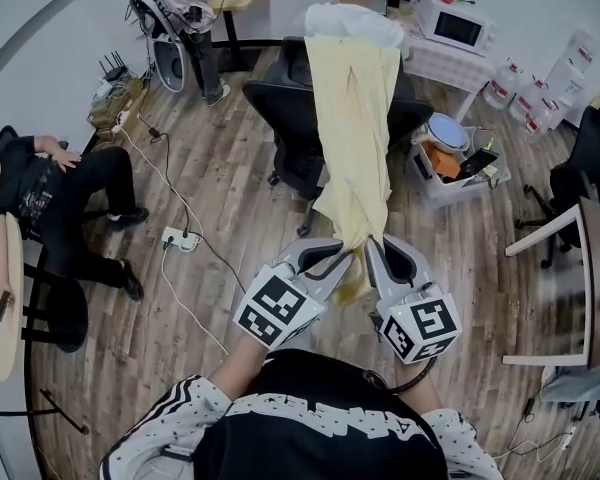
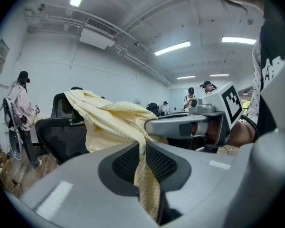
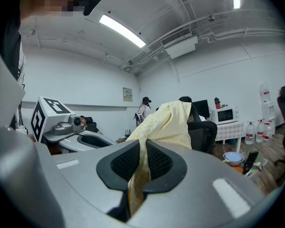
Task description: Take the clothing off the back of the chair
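A pale yellow garment (image 1: 352,128) is draped over the back of a black office chair (image 1: 280,108) and stretches toward me. Its lower end is bunched and pinched by both grippers. My left gripper (image 1: 348,256) is shut on the cloth, which runs between its jaws as the yellow garment (image 2: 118,122) in the left gripper view, with the chair (image 2: 57,127) behind. My right gripper (image 1: 374,250) is shut on the same hem beside it; in the right gripper view the garment (image 3: 168,125) leads up to the chair back (image 3: 204,129). The top of the cloth still lies over the chair.
A person sits behind the chair at a desk (image 1: 355,13). Another person (image 1: 50,193) lounges at the left by a round table (image 1: 0,298). A power strip (image 1: 180,238) and cables lie on the wood floor. A bin with a bowl (image 1: 448,153) stands at the right, near a white table (image 1: 560,238).
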The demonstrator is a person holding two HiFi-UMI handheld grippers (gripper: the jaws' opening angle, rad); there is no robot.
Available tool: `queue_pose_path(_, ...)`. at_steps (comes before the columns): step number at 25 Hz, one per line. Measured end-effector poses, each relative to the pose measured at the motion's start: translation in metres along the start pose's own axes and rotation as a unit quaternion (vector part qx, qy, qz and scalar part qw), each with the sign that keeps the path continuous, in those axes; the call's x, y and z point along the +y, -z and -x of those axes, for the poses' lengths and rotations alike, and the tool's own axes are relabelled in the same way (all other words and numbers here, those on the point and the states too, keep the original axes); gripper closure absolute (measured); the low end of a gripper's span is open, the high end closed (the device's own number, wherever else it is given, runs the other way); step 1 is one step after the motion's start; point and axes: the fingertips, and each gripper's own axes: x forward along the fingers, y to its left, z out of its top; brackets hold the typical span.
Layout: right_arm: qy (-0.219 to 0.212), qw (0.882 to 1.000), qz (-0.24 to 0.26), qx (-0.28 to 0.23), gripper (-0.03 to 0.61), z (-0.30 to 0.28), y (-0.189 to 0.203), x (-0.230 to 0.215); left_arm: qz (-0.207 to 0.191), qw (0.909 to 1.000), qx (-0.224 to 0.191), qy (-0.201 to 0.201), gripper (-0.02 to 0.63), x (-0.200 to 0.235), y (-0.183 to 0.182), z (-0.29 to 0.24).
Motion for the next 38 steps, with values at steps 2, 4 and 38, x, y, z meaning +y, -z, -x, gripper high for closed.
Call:
queue_pose_path(2, -0.003, 1.0, 0.001, -0.004, 0.54, 0.0, -0.002, 0.0, -0.005, 1.0, -0.002, -0.002, 0.58, 0.0, -0.004, 0.0)
queue_pose_path(4, -0.005, 1.0, -0.001, -0.003, 0.54, 0.001, 0.0, 0.001, -0.006, 1.0, -0.001, -0.005, 0.58, -0.002, -0.004, 0.0)
queue_pose_path(38, -0.016, 1.0, -0.011, 0.005, 0.54, 0.041, 0.017, 0.012, -0.032, 0.9993, 0.016, -0.011, 0.577, -0.048, 0.006, 0.013)
